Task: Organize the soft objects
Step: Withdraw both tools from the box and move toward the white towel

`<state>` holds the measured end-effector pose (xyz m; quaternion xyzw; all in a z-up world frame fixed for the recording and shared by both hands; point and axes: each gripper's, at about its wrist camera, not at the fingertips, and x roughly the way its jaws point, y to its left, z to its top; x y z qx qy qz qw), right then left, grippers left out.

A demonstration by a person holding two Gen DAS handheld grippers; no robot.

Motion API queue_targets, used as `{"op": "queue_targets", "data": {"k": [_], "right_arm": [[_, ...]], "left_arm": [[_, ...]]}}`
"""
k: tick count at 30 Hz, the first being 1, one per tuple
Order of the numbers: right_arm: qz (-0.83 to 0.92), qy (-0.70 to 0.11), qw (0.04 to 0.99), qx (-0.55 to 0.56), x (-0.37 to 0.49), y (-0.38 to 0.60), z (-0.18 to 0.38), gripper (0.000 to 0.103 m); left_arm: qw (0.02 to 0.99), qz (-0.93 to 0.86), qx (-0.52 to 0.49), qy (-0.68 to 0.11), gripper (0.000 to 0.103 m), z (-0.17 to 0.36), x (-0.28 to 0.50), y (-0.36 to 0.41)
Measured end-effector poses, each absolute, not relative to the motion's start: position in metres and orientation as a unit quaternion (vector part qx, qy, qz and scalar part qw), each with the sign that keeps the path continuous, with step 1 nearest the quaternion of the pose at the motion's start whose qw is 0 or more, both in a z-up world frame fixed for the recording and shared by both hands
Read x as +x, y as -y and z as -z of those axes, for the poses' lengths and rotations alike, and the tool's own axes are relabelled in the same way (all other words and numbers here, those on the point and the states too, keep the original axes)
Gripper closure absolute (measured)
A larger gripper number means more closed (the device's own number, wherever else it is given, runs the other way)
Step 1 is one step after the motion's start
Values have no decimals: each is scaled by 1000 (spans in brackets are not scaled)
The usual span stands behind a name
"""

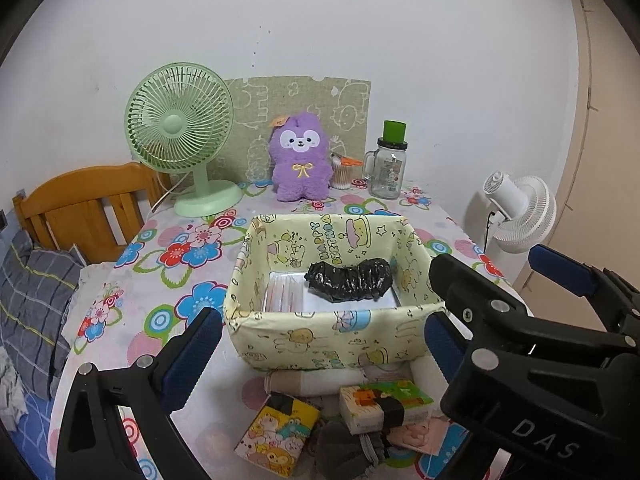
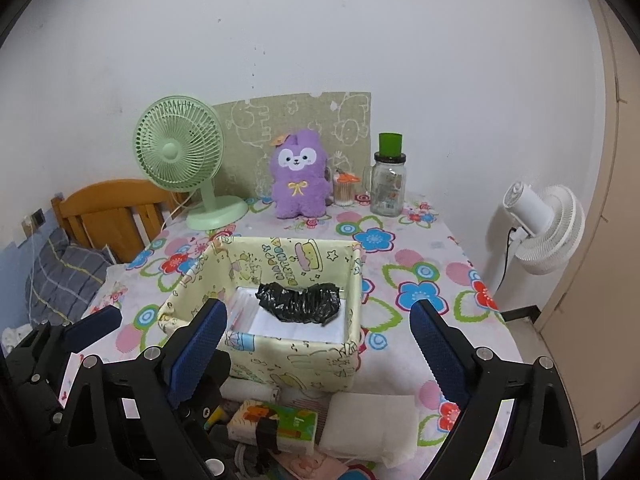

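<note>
Lying in the box point(image 1: 340, 328) is only a black bag point(image 1: 348, 282); tissue packs point(image 1: 384, 404) are left on the desk point(image 2: 432, 280). Both left tongs point(image 1: 320, 344) and right tongs point(image 2: 316, 344) are held open, empty.

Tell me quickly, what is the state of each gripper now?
Left gripper: open, holding nothing.
Right gripper: open, holding nothing.

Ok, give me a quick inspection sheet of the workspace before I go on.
Surface: table under a flowered cloth.
Job's things: yellow cartoon-print box holds a black plastic bundle; tissue packs and white folded cloth lie in front.
Clutter: green fan, purple plush, glass jar.
Grippers: left gripper and right gripper open, empty.
Cables: fan cord at the white fan.
Surroundings: wooden bed frame, wall.
</note>
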<state>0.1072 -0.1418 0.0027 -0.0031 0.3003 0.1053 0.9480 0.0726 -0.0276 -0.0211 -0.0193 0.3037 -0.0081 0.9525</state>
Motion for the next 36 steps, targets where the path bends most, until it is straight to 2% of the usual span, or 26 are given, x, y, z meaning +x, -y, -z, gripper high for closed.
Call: {"op": "queue_targets", "data": {"k": [18,36], "right_arm": [[-107,-295,949,-1,68,158,9,9],[-101,-309,946,9,57,175,23,9]], "left_arm": [[956,15,-20,-292,1,34,37,45],[951,30,-24,-306,1,50,33,58]]}}
